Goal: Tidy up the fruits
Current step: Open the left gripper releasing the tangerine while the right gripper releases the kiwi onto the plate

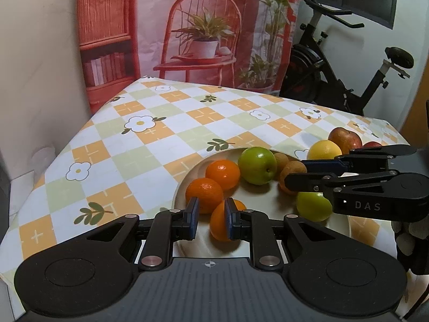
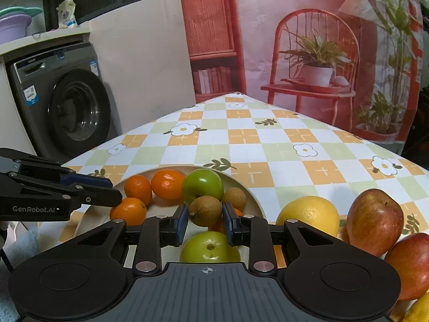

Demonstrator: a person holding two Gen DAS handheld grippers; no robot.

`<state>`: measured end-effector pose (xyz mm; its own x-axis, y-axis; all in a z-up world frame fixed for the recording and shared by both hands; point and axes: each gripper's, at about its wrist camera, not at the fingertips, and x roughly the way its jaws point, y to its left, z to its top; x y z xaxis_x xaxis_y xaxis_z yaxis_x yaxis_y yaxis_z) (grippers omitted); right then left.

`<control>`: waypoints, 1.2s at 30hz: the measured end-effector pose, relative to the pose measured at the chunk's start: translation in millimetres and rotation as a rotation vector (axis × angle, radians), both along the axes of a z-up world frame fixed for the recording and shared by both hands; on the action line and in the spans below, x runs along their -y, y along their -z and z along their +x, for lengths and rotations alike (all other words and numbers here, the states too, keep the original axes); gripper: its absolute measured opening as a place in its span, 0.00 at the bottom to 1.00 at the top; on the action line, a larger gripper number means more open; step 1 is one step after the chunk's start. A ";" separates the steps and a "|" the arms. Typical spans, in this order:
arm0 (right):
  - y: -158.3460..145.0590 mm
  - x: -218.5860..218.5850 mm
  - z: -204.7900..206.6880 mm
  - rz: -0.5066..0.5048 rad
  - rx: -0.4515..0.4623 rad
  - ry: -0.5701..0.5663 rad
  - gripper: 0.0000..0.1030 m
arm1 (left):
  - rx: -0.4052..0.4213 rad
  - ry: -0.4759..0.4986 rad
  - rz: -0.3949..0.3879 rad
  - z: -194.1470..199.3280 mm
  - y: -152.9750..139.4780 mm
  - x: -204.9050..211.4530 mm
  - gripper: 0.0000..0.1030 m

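Observation:
A pale plate (image 1: 257, 196) on the checked tablecloth holds three oranges (image 1: 222, 173), two green apples (image 1: 257, 165) and small brown fruits. My left gripper (image 1: 211, 213) hovers over the plate's near side, shut and empty, with one orange (image 1: 218, 228) just beneath its right finger. My right gripper (image 2: 205, 217) is shut on a brown fruit (image 2: 205, 210) above the plate, over a green apple (image 2: 210, 247). From the left wrist view the right gripper (image 1: 294, 173) reaches in from the right. A lemon (image 2: 308, 214) and two red apples (image 2: 375, 220) lie on the cloth right of the plate.
A yellow fruit (image 2: 421, 308) peeks in at the bottom right corner. The table's far half (image 1: 203, 112) carries only the cloth. A washing machine (image 2: 72, 112) stands beyond the left edge, an exercise bike (image 1: 335, 80) beyond the far right edge, a printed backdrop behind.

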<state>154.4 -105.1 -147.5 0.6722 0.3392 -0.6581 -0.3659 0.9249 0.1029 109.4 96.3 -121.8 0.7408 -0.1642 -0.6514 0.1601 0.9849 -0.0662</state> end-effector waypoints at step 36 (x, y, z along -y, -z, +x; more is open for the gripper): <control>-13.9 25.5 -29.2 -0.005 0.083 0.057 0.33 | 0.018 0.005 0.030 1.3 -7.8 17.9 0.23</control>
<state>125.2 -130.6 -133.5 0.7424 0.2957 -0.6012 -0.3198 0.9449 0.0698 110.7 78.4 -114.0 0.7515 -0.1487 -0.6428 0.1660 0.9855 -0.0339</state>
